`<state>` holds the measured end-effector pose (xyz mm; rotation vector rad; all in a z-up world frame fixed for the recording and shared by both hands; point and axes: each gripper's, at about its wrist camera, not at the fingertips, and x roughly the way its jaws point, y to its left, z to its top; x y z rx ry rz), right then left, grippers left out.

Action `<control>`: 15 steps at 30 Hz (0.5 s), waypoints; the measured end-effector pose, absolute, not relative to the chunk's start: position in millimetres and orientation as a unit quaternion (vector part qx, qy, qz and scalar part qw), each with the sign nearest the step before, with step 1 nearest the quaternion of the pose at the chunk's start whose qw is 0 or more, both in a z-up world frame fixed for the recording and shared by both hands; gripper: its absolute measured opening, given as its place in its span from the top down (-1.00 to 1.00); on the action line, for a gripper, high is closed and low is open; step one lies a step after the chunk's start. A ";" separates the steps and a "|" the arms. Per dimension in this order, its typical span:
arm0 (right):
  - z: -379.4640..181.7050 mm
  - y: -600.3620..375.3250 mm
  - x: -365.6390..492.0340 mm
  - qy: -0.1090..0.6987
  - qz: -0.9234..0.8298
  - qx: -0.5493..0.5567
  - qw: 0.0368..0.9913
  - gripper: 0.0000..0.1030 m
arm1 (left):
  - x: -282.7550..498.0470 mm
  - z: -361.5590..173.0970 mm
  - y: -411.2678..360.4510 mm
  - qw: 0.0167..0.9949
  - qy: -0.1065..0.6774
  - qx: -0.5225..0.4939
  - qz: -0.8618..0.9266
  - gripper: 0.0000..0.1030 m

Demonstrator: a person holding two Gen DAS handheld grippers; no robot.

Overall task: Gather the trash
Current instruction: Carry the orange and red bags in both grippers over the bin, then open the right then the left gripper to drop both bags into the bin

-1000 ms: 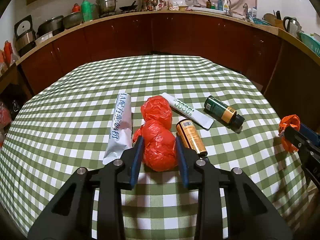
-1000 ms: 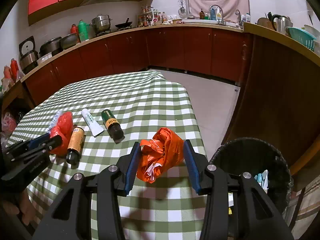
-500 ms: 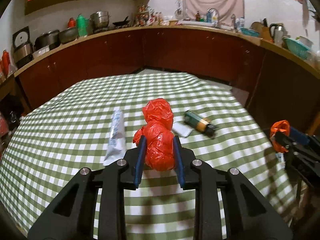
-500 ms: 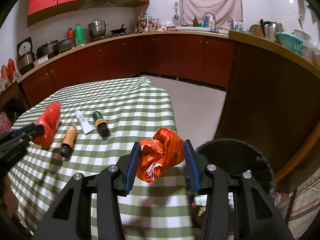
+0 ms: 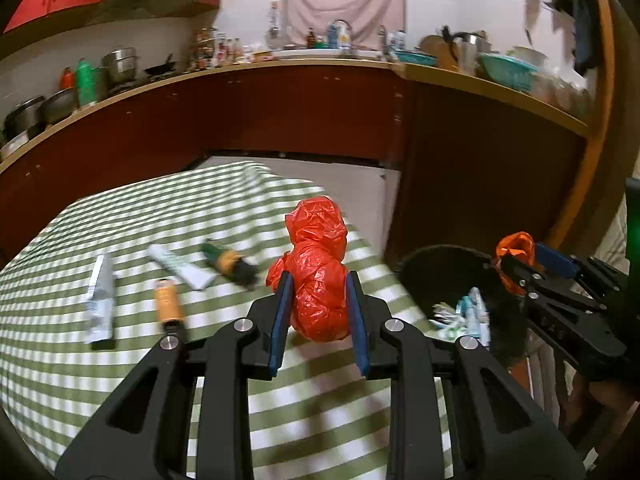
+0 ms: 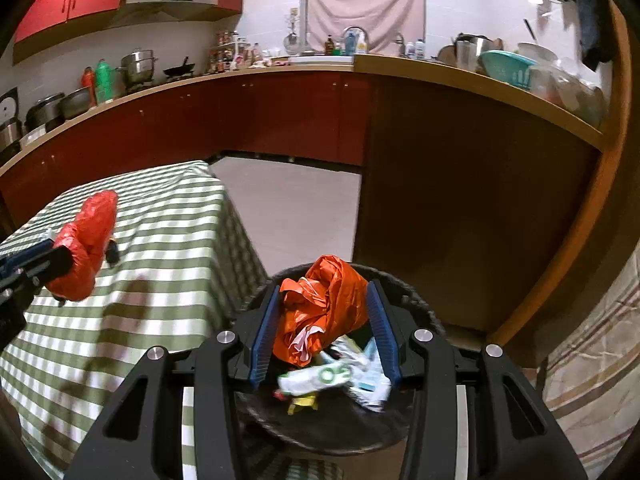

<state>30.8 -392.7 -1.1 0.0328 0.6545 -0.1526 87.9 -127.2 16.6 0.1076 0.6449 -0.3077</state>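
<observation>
orange crumpled bag (image 6: 324,308), pinched in the right gripper (image 6: 325,328), hung directly over the black bin (image 6: 424,312), while the left gripper (image 5: 318,312), farther off above the table (image 5: 132,360), clamped the red bag (image 5: 318,276).

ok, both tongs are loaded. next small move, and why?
Probably open the right tongs: the orange bag they grip hangs over the black bin's mouth, with wrappers already inside. The left tongs, gripping the red bag, are above the checked tablecloth, short of the bin, so they go after.
</observation>
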 end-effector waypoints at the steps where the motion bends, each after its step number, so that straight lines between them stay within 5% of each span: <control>1: -1.1 -396.0 29.7 0.321 -0.078 0.016 0.944 0.14 | 87.9 15.2 -132.0 0.934 0.316 0.054 -0.155 0.50; 15: -14.4 -431.2 27.0 0.320 -0.095 0.031 0.942 0.15 | 96.8 -8.3 -203.9 0.922 0.325 0.086 -0.193 0.49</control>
